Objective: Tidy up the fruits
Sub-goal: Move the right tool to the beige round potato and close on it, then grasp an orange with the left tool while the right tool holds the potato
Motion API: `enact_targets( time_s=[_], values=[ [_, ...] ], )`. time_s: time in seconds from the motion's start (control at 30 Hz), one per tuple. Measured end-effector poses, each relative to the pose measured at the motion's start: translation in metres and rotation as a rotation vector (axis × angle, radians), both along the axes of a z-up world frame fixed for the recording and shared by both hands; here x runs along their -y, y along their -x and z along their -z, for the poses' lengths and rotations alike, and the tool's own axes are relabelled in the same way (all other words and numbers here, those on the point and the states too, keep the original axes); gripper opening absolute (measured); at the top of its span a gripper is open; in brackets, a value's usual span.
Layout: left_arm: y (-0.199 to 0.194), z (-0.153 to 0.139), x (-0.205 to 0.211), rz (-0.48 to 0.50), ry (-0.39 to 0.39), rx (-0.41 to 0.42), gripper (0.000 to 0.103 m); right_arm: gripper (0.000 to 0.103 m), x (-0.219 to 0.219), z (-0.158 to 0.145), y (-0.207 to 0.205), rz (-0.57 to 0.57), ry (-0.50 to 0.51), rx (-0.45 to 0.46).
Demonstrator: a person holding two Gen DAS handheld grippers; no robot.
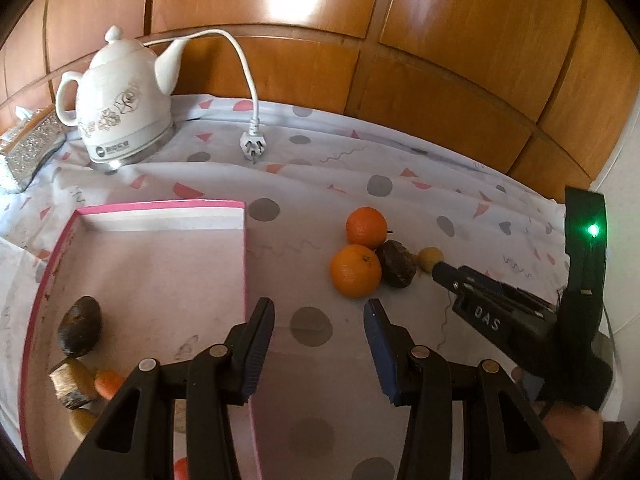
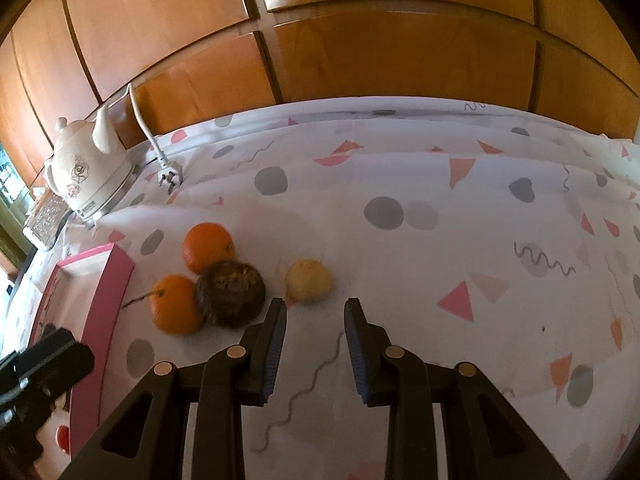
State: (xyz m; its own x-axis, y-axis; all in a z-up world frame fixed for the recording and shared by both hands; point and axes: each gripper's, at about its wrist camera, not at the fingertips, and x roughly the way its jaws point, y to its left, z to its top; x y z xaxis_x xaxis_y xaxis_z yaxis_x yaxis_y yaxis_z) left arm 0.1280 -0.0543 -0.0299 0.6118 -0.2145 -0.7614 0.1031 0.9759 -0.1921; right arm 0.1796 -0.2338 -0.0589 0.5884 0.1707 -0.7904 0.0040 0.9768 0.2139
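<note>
Two oranges (image 1: 366, 227) (image 1: 355, 270), a dark brown fruit (image 1: 397, 263) and a small yellow fruit (image 1: 429, 258) lie together on the patterned cloth. In the right wrist view the oranges (image 2: 208, 246) (image 2: 176, 304), the brown fruit (image 2: 231, 293) and the yellow fruit (image 2: 309, 281) lie just ahead of my right gripper (image 2: 316, 308), which is open and empty right behind the yellow fruit. My left gripper (image 1: 320, 312) is open and empty beside the pink box (image 1: 160, 210), which holds several fruits (image 1: 80, 326). The right gripper (image 1: 444, 270) shows in the left view by the yellow fruit.
A white ceramic kettle (image 1: 120, 108) with a loose cord and plug (image 1: 252, 144) stands at the back left. A glittery tissue box (image 1: 30, 148) is at the far left. Wooden panelling (image 1: 440, 80) runs behind the table. The pink box (image 2: 108, 292) is left of the fruits.
</note>
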Motion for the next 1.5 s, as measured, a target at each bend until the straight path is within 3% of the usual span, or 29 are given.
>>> enact_targets(
  time_s=[0.33, 1.0, 1.1, 1.2, 1.5],
  values=[
    [-0.019, 0.008, 0.008, 0.002, 0.045, -0.024, 0.047, 0.027, -0.008, 0.013, -0.025, -0.032, 0.014, -0.019],
    [-0.056, 0.026, 0.031, 0.005, 0.016, -0.038, 0.047, 0.027, -0.015, 0.013, -0.024, -0.068, 0.071, -0.001],
    [-0.061, 0.029, 0.031, 0.011, 0.046, -0.034, 0.047, 0.027, -0.014, 0.013, -0.024, -0.067, 0.065, 0.000],
    [-0.065, 0.033, 0.032, 0.031, 0.091, -0.038, 0.038, 0.027, -0.011, 0.014, -0.025, -0.061, 0.057, 0.000],
    [-0.054, 0.029, 0.035, 0.059, 0.081, -0.014, 0.035, 0.027, -0.011, 0.012, -0.021, -0.074, 0.070, 0.001]
  ],
)
